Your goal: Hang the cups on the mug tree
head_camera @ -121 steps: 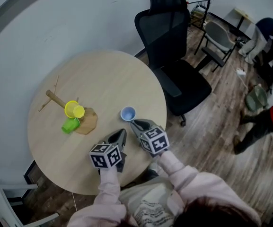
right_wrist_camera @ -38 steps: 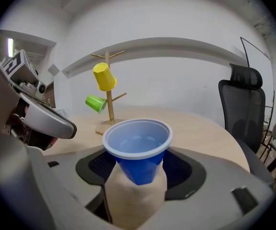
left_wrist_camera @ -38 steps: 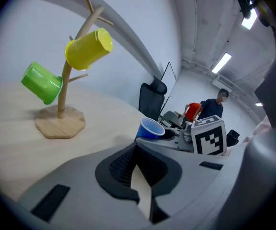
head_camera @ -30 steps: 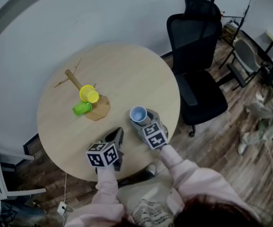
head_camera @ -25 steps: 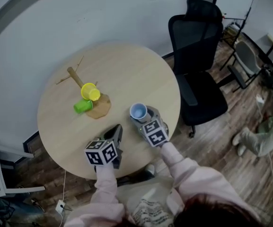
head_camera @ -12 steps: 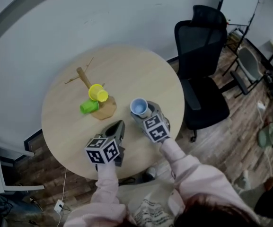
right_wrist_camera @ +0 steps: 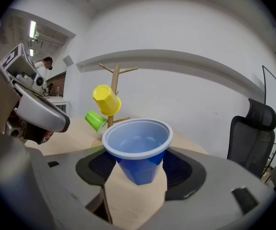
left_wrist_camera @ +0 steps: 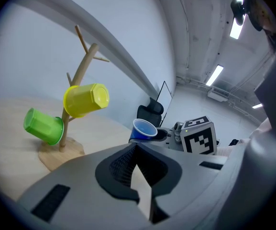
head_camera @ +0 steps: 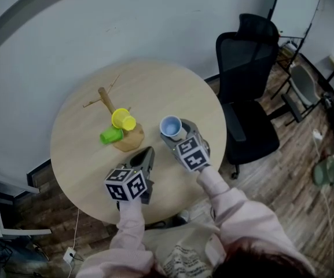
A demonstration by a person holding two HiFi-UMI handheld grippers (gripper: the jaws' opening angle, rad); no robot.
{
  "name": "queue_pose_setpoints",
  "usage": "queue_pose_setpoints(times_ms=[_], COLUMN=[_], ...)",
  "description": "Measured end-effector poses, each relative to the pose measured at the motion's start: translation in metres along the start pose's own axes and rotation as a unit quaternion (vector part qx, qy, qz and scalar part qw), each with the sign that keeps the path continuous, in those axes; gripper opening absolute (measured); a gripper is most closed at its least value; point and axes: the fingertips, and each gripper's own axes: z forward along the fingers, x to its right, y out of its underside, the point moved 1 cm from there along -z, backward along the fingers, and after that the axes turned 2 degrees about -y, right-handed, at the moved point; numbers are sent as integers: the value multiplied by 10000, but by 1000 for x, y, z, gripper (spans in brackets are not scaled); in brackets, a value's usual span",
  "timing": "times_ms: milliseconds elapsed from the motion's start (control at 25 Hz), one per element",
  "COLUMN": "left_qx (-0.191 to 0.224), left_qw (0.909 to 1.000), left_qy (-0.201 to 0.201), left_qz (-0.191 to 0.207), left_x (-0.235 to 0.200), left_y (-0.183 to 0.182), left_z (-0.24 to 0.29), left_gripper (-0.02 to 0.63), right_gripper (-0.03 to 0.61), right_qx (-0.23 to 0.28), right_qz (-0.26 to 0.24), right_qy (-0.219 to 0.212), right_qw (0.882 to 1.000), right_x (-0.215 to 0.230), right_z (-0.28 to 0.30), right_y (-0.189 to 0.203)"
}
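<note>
Some seconds back the blue cup (right_wrist_camera: 138,147) stood on the bench (head_camera: 155,86) just ahead of the right claw (head_camera: 175,133). Now that claw grips it by the lower body, mouth up and clear of the bench top. The cup and both claws have come nearer the mug tree (head_camera: 105,99) than they were a moment ago.

The left claw (head_camera: 145,158) hangs over the near part of the bench with its jaws together and nothing between them.

Three cups in all: the blue one in the right claw, and two already on the tree. The yellow cup (head_camera: 123,120) sits on a higher branch, tipped sideways, and the green cup (head_camera: 111,135) is lower, just beside the wooden base. There is one mug tree, its upper branches bare, and two claws. One black office chair (head_camera: 245,57) stands just beyond the round bench, with a second, paler chair (head_camera: 304,84) farther off on the wooden floor.
</note>
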Motion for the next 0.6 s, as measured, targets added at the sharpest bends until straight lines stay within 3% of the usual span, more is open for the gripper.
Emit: queue_pose_setpoints(times_ms=[600], left_qx=[199], left_qw=[9997], left_qy=[130], left_qz=[78], left_x=[-4], left_y=[-23], left_z=[-7], left_gripper=[5], right_gripper=[293], right_qx=[169], right_qz=[-352], right_qy=[-11], right_qw=[9992], right_x=[1], right_z=[9], right_y=[-45])
